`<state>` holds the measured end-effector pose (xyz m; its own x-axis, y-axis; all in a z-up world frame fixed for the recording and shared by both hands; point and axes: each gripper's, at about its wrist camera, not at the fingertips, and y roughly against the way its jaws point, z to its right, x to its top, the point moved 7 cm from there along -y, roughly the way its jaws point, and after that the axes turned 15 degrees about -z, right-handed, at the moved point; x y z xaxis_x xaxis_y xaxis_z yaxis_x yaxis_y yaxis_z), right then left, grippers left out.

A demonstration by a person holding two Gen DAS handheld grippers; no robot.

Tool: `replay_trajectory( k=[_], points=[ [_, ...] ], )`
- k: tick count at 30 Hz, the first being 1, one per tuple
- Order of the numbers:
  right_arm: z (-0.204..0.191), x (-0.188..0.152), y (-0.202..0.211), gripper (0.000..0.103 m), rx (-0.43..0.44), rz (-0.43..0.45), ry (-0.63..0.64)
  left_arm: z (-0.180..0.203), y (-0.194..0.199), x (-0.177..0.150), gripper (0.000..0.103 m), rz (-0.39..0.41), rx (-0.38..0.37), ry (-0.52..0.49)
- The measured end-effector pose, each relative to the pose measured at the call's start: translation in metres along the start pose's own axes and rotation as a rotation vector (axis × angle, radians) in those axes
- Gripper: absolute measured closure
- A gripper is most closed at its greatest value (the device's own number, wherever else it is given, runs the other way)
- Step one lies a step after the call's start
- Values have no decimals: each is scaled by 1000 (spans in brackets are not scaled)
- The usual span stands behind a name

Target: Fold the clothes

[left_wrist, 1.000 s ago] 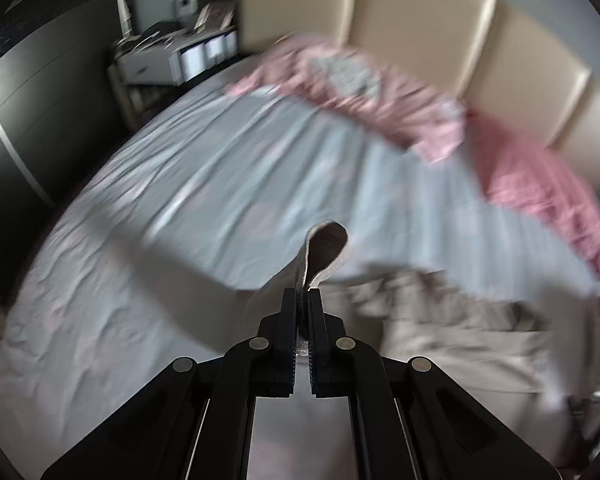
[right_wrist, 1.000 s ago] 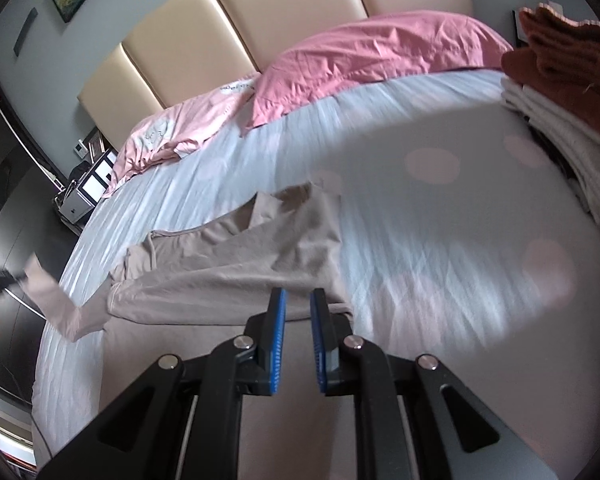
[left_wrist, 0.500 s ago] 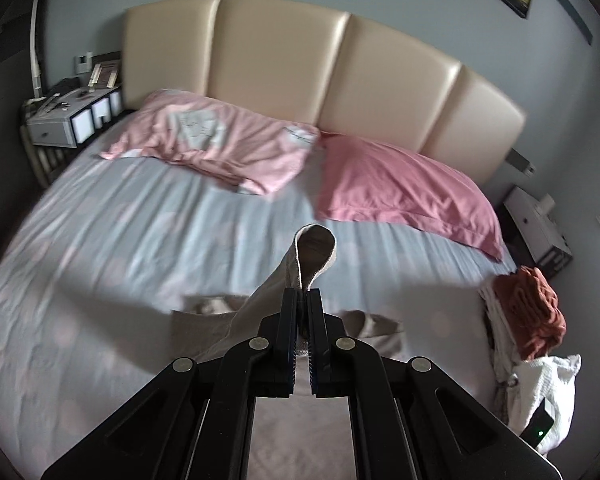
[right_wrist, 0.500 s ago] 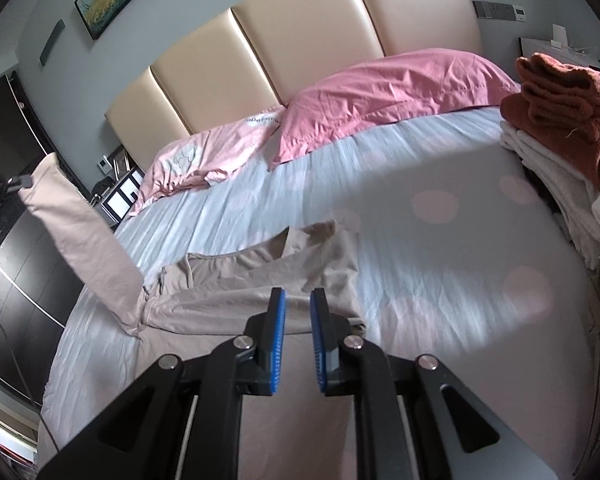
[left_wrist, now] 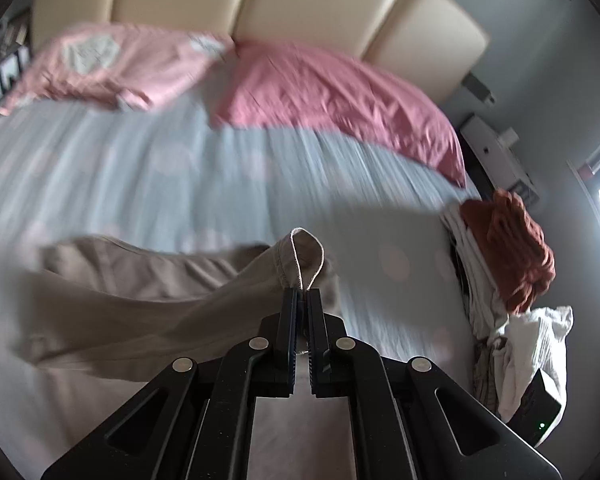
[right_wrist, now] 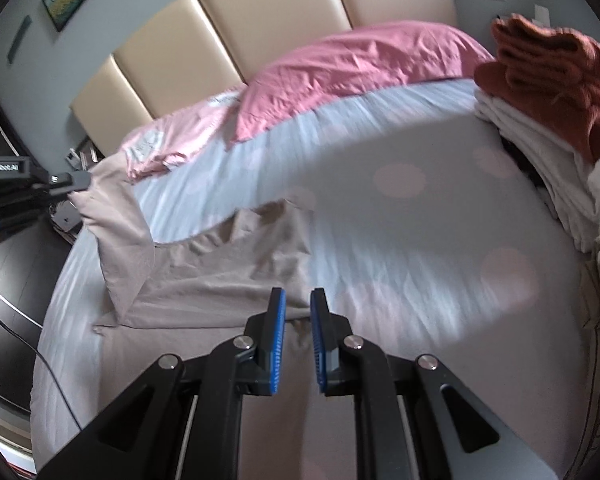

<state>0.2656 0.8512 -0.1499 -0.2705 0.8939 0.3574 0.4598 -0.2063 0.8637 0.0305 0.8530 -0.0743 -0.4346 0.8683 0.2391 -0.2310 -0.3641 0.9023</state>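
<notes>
Between its pressed jaws the left gripper [left_wrist: 302,294] has carried the beige garment's [right_wrist: 236,276] sleeve hem across, folding it; right gripper [right_wrist: 298,300] stays slightly spread, holding nothing.

matt beige cloth garment [left_wrist: 148,300], glossy padded headboard [right_wrist: 268,16], ribbed blue jaws.
</notes>
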Motion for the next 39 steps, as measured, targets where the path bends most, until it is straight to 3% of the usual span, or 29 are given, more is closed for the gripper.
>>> replay_trajectory(
  k=[5,13,17,19,25,30,39],
  points=[
    [14,-2,-25,90,-19,-52,-19,13,-80,-6,98,-120,-51,-34],
    [27,-5,-59,90,-23,-122,-40,17,-146,-11,94,-231,-87,-71],
    [30,-4,-66,90,-12,-131,-48,18,-141,-15,61,-241,-111,-98],
    [30,-3,-65,90,-4,-124,-50,16,-129,-19,58,-225,-105,-124],
    [17,-3,-59,90,42,-107,-21,-25,-78,-39,58,-142,3,-113],
    [3,-6,-54,90,69,-107,6,-81,-35,-68,58,-94,162,-84],
    [-21,-10,-52,90,104,-95,71,-181,-8,-118,58,-105,389,-45]
  ],
)
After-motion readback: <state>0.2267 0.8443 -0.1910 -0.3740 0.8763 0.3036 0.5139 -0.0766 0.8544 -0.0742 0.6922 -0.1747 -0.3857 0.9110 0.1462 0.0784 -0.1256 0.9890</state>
